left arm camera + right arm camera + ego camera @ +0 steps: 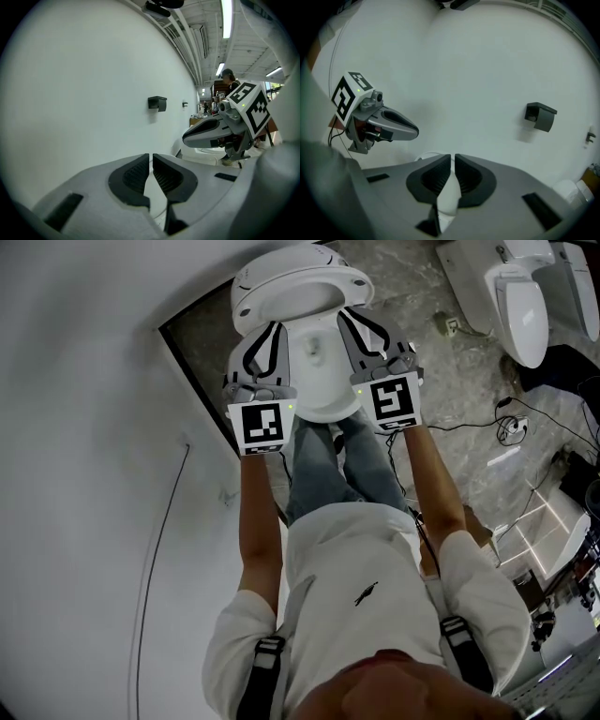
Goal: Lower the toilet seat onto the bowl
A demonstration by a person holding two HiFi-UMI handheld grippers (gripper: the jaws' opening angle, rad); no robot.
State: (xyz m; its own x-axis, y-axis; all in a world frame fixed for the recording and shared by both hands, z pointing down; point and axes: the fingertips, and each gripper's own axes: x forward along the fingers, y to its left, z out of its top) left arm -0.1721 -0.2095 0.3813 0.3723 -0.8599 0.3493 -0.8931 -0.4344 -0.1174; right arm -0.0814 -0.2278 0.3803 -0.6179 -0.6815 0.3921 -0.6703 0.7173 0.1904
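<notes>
Presently toilet seat (300, 292) is tilted up above the bowl (323, 409), with left gripper (270, 332) and right gripper (347, 317) at its two sides. Left jaws are closed to a slit; right jaws pinch a white edge, seemingly the seat. Grey marbled floor (412, 334), plain white wall (94, 427), cables (469, 424) lying to the right.

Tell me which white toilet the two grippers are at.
The white ceramic toilet beside the white wall, flanked by the left gripper and right gripper; the other toilets stand apart at top right.
</notes>
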